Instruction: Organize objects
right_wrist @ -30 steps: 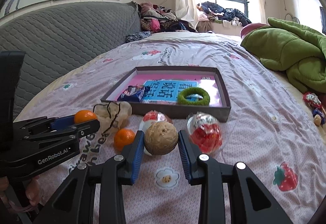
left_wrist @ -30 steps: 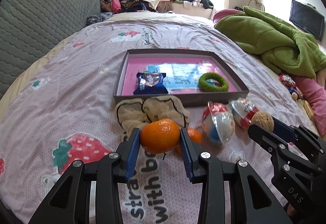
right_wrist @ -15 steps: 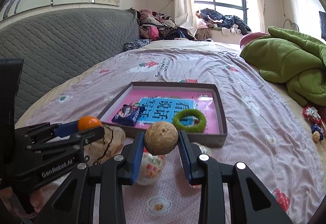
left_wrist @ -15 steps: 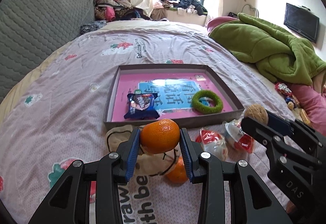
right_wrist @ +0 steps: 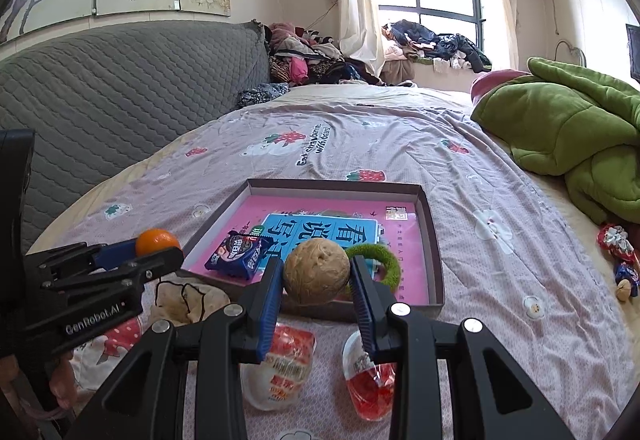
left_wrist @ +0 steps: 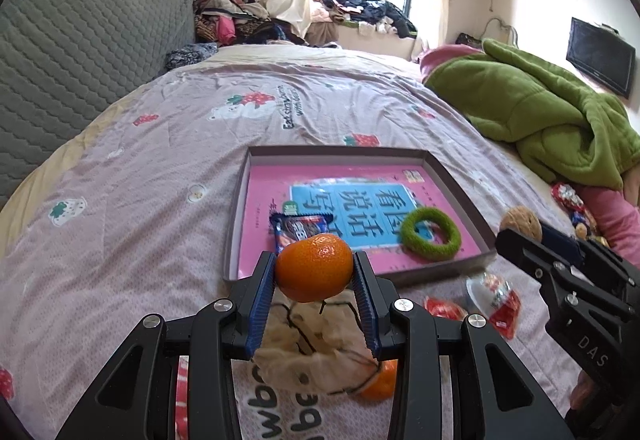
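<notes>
Carry step: my left gripper (left_wrist: pixel 315 276) is clamped on a tangerine (left_wrist: pixel 315 267), my right gripper (right_wrist: pixel 316 280) on a walnut (right_wrist: pixel 316 271), both held above the box tray's (right_wrist: pixel 434 240) near edge. Next, I reckon: clear that rim, lower into free floor near the snack packet (right_wrist: pixel 238 255) and green ring (right_wrist: pixel 384 265), release.

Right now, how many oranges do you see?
2: one orange held in the left tongs, another on the bed, half under the pouch. Others may be hidden.

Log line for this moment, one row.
left gripper: shut on mandarin | right gripper: shut on walnut | both near tray | tray holds snack packet, green ring
</notes>
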Motion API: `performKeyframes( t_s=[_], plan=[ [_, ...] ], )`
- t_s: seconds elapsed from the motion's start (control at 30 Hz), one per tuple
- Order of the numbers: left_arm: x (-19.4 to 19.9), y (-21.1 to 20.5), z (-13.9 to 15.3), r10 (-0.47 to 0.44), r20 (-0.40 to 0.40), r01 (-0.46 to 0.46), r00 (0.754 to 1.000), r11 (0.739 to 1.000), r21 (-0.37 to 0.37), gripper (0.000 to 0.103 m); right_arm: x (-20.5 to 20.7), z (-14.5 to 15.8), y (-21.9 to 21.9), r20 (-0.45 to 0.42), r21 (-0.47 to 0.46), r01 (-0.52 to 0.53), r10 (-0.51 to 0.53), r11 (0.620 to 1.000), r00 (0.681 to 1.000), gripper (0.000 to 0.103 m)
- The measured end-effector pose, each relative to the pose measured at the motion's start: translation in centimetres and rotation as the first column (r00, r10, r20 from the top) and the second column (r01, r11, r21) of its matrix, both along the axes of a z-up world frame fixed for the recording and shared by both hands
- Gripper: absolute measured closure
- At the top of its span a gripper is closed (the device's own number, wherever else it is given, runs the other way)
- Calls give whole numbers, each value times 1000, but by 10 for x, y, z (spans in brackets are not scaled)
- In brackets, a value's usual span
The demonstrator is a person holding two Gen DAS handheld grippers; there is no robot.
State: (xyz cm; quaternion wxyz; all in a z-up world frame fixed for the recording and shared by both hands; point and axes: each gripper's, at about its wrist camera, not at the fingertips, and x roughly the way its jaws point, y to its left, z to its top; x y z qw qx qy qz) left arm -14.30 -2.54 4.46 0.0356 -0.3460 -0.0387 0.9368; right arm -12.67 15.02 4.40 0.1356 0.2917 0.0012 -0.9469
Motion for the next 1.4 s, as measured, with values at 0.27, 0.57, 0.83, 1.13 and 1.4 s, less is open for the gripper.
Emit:
performKeyframes(
  t_s=[0.27, 0.57, 0.83, 1.13, 1.4],
  plan=[
    [-12, -6, 2, 9, -9, -9, 1000, 1000, 1, 64, -14, 9, -1, -28, 17, -1, 2, 1000, 1000, 69],
    [-23, -7, -1, 17, 9, -18, 1000, 1000, 9, 64, -30, 17, 3, -45, 20, -8, 9, 1000, 999, 69],
    [-39, 3, 8, 12, 13, -12, 1000, 1000, 10, 64, -44, 19, 9, -45, 23, -13, 14, 1000, 999, 69],
    [-66, 17, 5, -2, 69, 2, 998, 1000, 9, 64, -64, 15, 16, -31, 50, -14, 16, 999, 999, 69],
    [-87, 31, -8, -21, 129, 21, 991, 1000, 0, 64, -75, 12, 17, -13, 70, -26, 27, 997, 1000, 69]
  ],
)
